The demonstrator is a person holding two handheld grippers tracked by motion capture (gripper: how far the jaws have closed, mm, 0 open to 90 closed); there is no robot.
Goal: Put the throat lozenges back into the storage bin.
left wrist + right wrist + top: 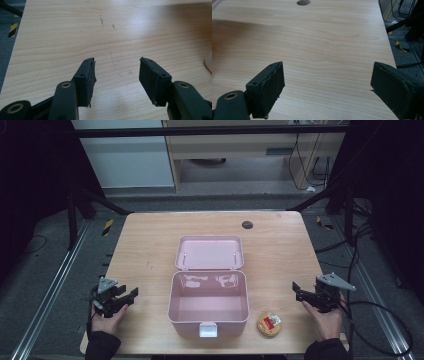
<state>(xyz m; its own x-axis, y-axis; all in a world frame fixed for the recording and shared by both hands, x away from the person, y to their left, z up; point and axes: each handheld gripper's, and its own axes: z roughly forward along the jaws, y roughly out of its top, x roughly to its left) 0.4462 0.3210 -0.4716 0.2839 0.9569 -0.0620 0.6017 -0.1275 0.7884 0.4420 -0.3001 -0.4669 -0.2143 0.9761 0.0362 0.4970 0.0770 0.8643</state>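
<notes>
You hold the left gripper (131,296) above the left part of the wooden counter (145,245), near its front edge. Its fingers (86,80) are released, with a clear gap between them and nothing inside; in the left gripper view you see bare wood between them and some faint pencil marks (101,20) farther away.

You hold the right gripper (297,291) above the right part of the counter, also near the front edge. Its fingers (270,86) are spread wide and they grasp nothing. In the right gripper view, a dark round cap (303,2) sits in the counter far ahead, near the back edge.

Between your two hands stands a pink box (208,302), in the middle of the counter, well apart from both grippers. Its lid (210,252) is open and leans back, on the far side. The inside of the box looks empty, and a white latch (208,329) hangs on its front wall. Just beside the box, at its front right corner, a small round tin (269,324) with a red and white label lies flat on the counter. It is closer to your right gripper than to the left one, but touches neither.
</notes>
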